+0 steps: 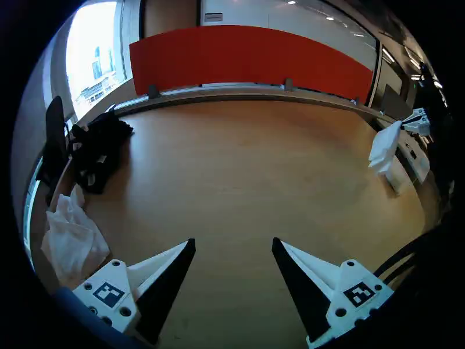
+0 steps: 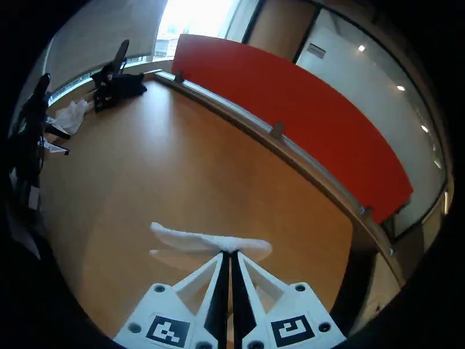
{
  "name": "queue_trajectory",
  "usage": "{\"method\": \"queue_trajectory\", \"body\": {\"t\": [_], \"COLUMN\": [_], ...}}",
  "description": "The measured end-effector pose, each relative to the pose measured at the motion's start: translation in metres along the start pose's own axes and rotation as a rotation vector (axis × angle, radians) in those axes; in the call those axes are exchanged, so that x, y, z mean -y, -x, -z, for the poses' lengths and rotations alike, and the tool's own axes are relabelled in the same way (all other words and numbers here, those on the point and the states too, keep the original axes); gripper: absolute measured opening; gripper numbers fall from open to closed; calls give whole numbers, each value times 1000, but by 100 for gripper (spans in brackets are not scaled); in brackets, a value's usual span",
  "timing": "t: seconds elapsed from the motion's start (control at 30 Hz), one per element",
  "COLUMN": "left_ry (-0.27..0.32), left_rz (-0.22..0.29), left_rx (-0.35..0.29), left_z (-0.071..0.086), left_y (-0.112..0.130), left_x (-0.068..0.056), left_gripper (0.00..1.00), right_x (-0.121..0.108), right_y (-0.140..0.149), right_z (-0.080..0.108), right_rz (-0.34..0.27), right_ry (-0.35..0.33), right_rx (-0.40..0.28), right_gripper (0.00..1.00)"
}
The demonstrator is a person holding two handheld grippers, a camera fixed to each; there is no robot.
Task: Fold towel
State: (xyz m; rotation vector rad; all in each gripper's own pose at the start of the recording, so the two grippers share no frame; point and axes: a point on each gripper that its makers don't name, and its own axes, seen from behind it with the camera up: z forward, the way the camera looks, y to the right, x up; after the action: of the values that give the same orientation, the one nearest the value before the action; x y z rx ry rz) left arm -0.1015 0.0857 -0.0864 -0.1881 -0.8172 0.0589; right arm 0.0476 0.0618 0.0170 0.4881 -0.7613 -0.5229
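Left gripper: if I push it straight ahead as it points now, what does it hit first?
Probably the bare wooden tabletop: nothing lies between it and the open left gripper. Farther on stands the red partition; depth is unclear.

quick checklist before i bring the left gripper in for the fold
1. Right gripper shut on the towel: ok, the fabric sits pinched at its tips.
2. Left gripper open and empty: ok.
3. Bare table ahead of the left gripper: ok.
4. Left gripper close to the towel: not ok; in the left gripper view the towel is far off to the right.
5. Black bag and white bag apart from the towel: ok, they lie at the table's far side.
6. Free corner to grab: cannot tell; the towel is bunched.
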Motion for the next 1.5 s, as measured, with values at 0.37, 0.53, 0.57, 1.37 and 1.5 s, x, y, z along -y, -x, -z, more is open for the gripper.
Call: {"method": "queue_trajectory", "body": {"t": [0.37, 0.53, 0.57, 1.37, 1.5], "left_ry": [-2, -2, -2, -7, -5], "left_rz": [-12, -15, -15, -21, -22], "left_rx": [6, 10, 10, 14, 14], "left_z": [-3, -4, -4, -9, -9], "left_y": [-1, -1, -1, -5, -6], "left_x": [-2, -3, -3, -4, -5], "left_gripper": [98, 98, 98, 98, 98], "right_x": [-56, -80, -85, -129, -131], "right_y": [20, 26, 26, 32, 31], "right_z": [5, 7, 7, 2, 3], "right_rz": [-38, -46, -46, -58, -55], "right_ry": [62, 90, 95, 129, 131], "right_rx": [31, 46, 49, 81, 79], "right_gripper": [6, 6, 6, 6, 6]}}
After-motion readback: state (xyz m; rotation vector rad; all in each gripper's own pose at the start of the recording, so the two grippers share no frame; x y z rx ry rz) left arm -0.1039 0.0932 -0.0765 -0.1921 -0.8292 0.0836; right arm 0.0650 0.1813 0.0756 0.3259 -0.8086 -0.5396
